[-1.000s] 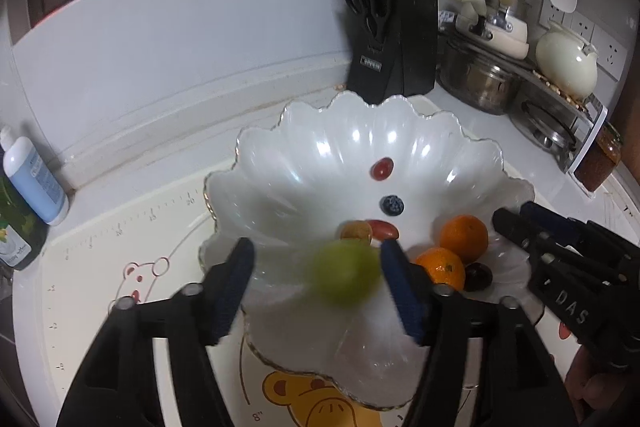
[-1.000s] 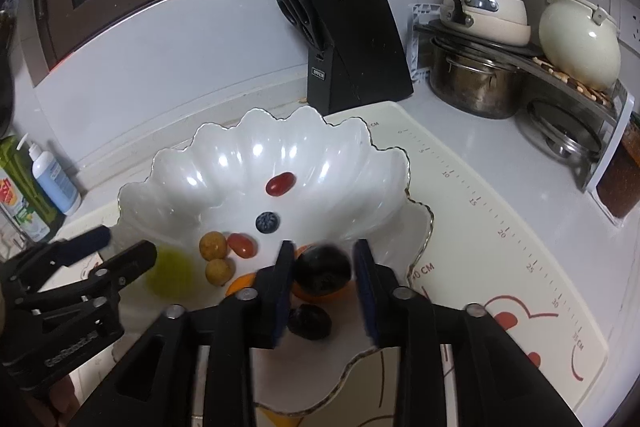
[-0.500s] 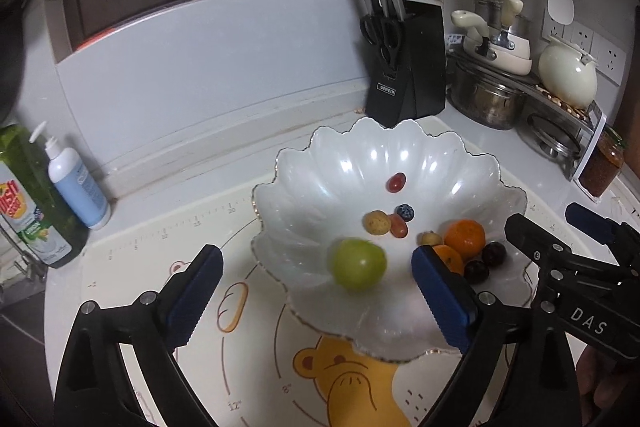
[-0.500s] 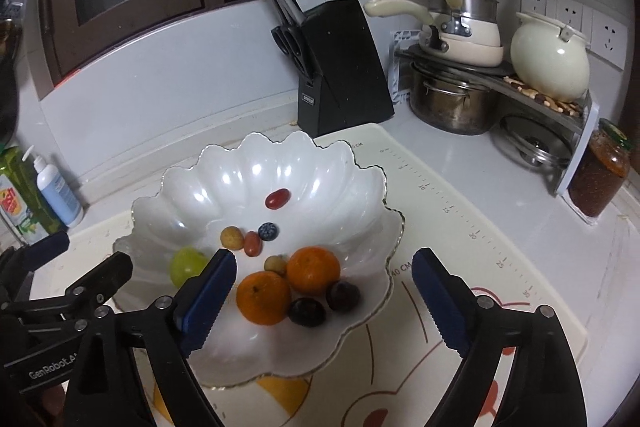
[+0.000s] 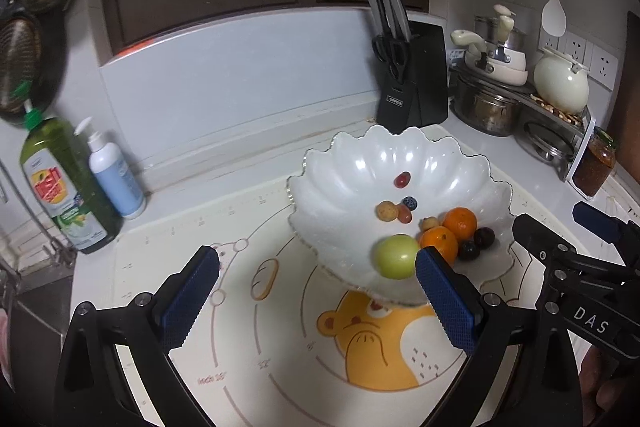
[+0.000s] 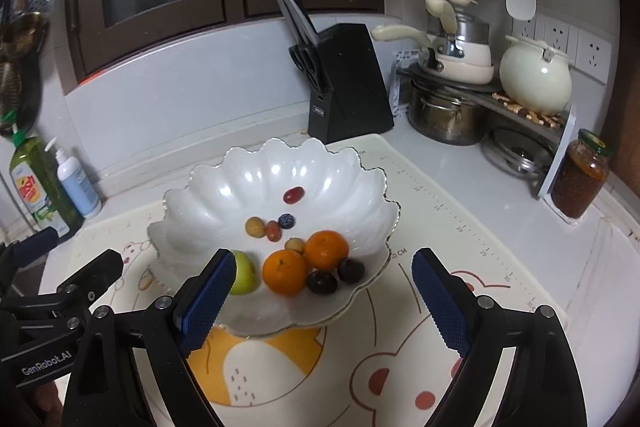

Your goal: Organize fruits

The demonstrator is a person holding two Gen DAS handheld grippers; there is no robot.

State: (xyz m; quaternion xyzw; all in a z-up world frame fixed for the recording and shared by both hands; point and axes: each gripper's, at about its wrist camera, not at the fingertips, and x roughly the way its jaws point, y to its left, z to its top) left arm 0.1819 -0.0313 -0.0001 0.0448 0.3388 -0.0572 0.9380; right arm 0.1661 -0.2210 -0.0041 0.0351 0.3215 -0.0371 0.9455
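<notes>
A white scalloped bowl [image 6: 248, 183] stands on the bear-print mat. It holds a green fruit [image 6: 243, 277], two oranges [image 6: 326, 249], two dark plums [image 6: 351, 269], a red grape [image 6: 293, 195], a blueberry [image 6: 286, 221] and other small fruits. My right gripper [image 6: 323, 259] hovers open above the bowl's near rim, with nothing between its pads. In the left wrist view the green fruit [image 5: 396, 255] lies free in the bowl [image 5: 352, 171]. My left gripper [image 5: 316, 259] is drawn back over the mat, its jaws opening and empty. The right gripper [image 5: 550, 217] shows at the right edge.
A black knife block [image 6: 348, 83] stands behind the bowl. Stacked pots and a cream kettle on a rack [image 6: 452, 107] and a glass jar [image 6: 580, 175] are at the right. A green dish-soap bottle [image 5: 64, 187] and a pump bottle [image 5: 114, 175] are at the left.
The left gripper let go of the green fruit and the right let go of a dark plum; both lie in the bowl. Both grippers opened wide and pulled back and up.
</notes>
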